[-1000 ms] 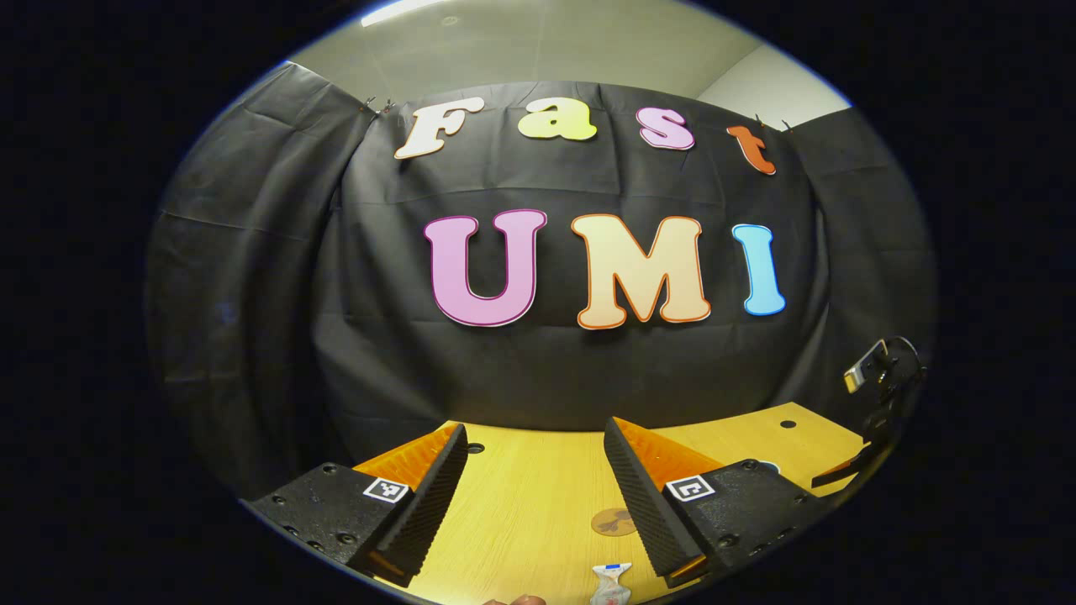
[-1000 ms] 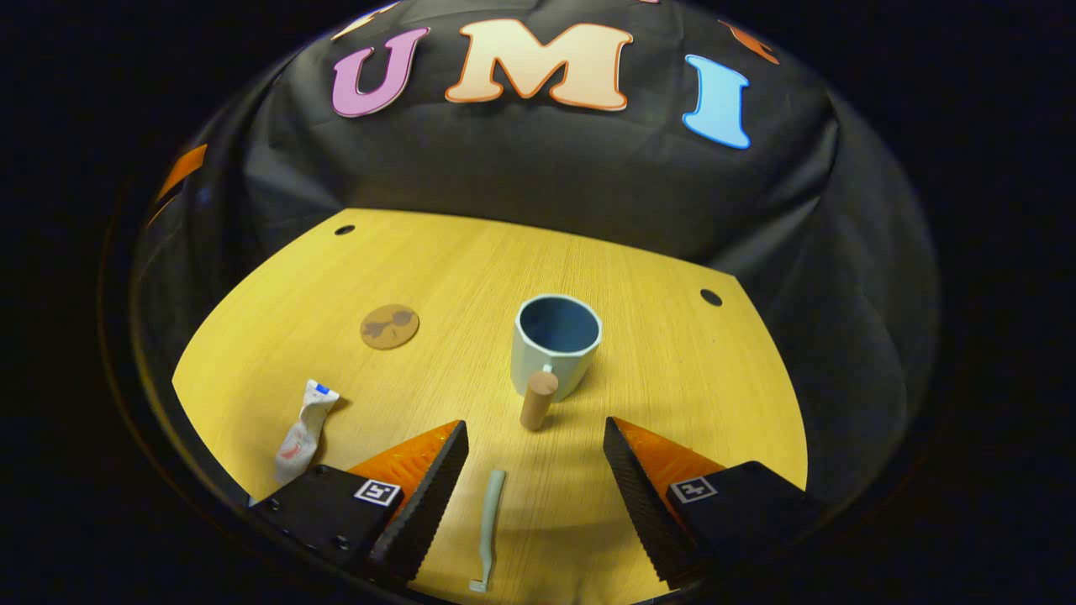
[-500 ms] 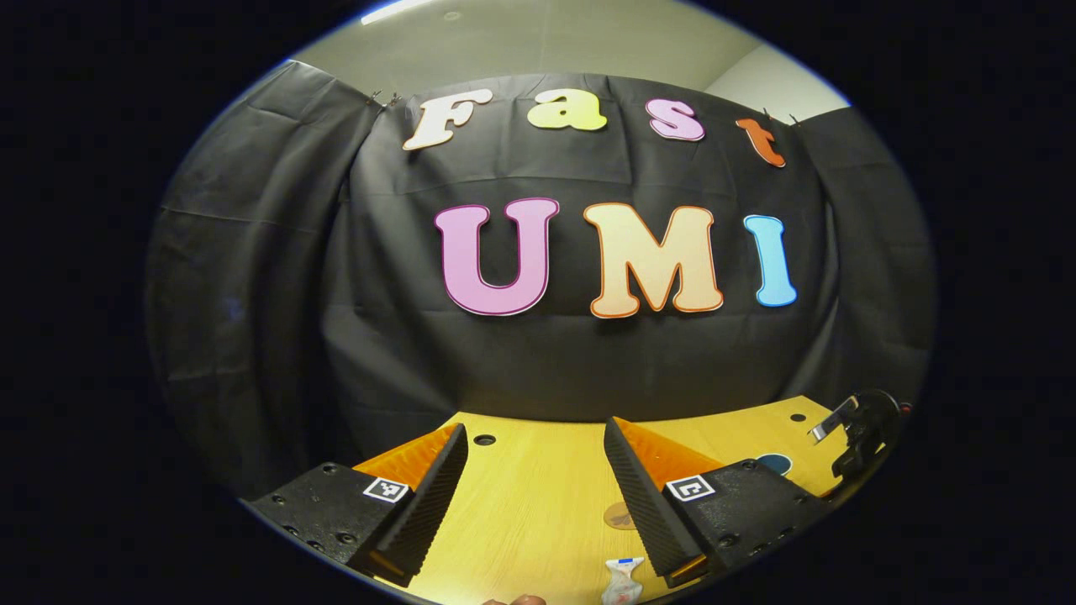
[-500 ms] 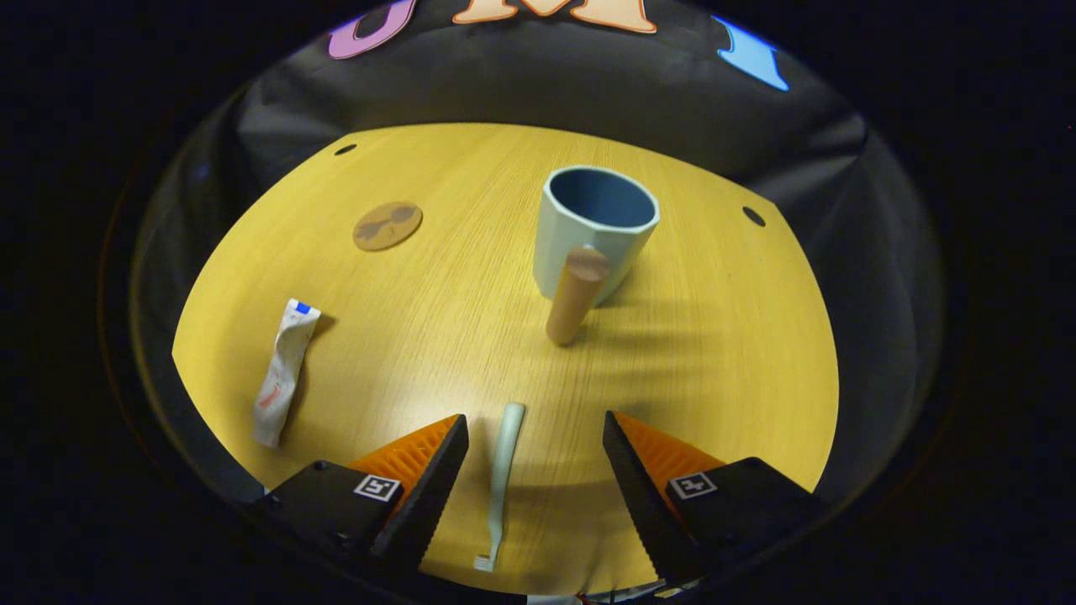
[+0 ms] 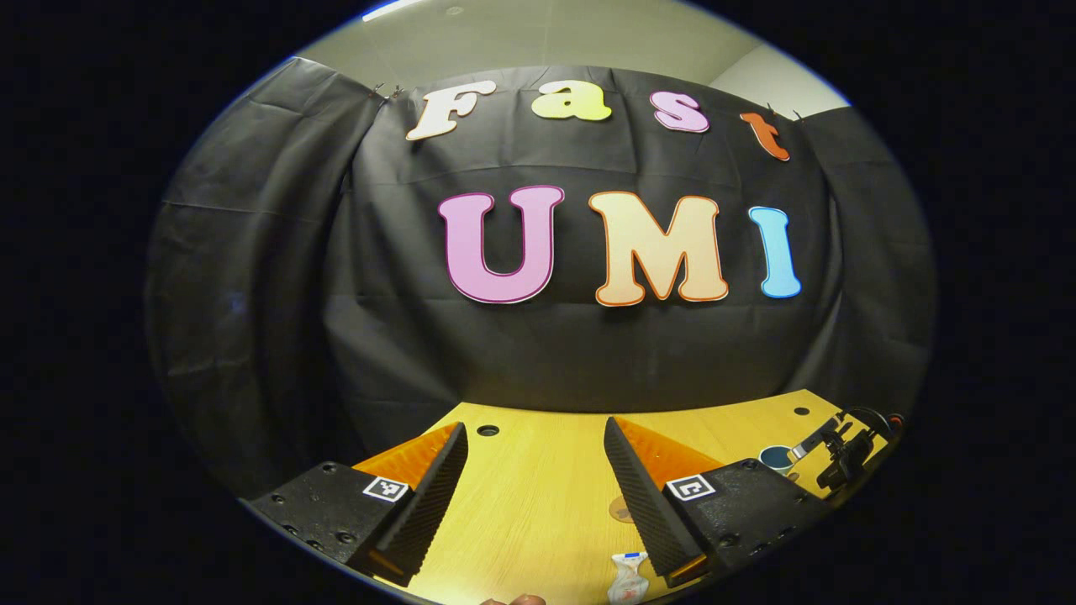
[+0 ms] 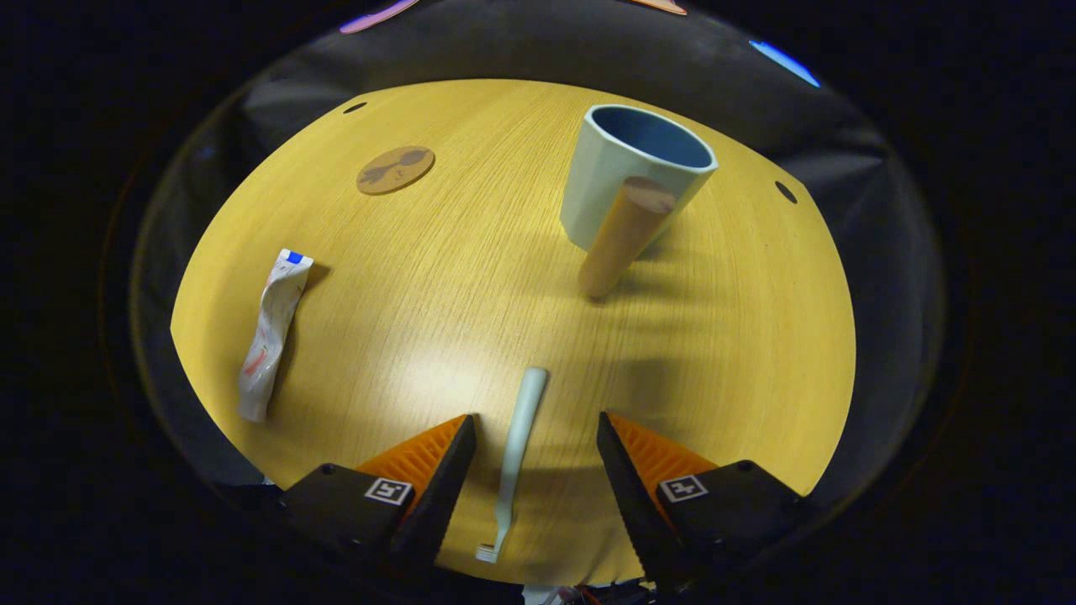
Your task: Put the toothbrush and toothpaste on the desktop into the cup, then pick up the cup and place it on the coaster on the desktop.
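Two open fingers of right gripper (image 6: 535, 470) either side of toothbrush (image 6: 517, 444), not touching. Beyond toothbrush: cup (image 6: 626, 176). Left gripper (image 5: 535, 479) open too.

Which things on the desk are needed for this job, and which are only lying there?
Needed:
- pale green plastic toothbrush
- crumpled white toothpaste tube
- pale blue cup with wooden handle
- round brown coaster
- open right tongs

Only there:
- yellow wooden desktop
- black cloth wall
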### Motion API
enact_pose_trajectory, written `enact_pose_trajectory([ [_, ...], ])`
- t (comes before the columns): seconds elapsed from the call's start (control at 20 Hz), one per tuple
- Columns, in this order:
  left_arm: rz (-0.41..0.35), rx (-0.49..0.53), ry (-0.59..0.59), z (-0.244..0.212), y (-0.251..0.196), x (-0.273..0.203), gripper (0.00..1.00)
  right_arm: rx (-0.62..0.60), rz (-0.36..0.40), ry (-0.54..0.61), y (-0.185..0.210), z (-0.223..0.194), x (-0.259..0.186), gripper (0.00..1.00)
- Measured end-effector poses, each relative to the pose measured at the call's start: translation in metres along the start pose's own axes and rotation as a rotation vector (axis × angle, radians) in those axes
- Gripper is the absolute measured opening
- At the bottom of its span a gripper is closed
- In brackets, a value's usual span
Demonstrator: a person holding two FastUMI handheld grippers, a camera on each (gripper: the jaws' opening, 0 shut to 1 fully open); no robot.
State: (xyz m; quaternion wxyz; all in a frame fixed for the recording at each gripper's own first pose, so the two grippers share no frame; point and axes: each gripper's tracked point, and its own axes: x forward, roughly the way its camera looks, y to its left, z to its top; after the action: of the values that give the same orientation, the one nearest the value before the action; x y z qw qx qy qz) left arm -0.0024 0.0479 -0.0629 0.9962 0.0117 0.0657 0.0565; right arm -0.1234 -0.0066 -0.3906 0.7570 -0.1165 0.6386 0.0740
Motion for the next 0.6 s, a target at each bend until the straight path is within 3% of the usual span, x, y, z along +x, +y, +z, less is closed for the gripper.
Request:
enact_pose_trajectory([
  [0.25, -0.001, 0.005, 0.015, -0.005, 0.0, 0.003, 0.95, 0.043, 0.061, 0.058, 0.014, -0.004, 0.003, 0.61],
  [0.4, -0.013, 0.006, 0.016, -0.005, -0.003, 0.007, 0.95, 0.036, 0.067, 0.086, 0.014, -0.001, 0.003, 0.58],
  [0.5, -0.023, 0.002, 0.021, -0.006, -0.007, 0.008, 0.95, 0.052, 0.069, 0.083, 0.014, 0.0, 0.004, 0.46],
  [0.55, -0.028, 0.0, 0.025, -0.008, -0.009, 0.009, 0.95, 0.056, 0.073, 0.082, 0.013, 0.001, 0.004, 0.33],
  [0.6, -0.034, -0.001, 0.03, -0.009, -0.011, 0.01, 0.95, 0.066, 0.076, 0.086, 0.013, 0.002, 0.002, 0.28],
])
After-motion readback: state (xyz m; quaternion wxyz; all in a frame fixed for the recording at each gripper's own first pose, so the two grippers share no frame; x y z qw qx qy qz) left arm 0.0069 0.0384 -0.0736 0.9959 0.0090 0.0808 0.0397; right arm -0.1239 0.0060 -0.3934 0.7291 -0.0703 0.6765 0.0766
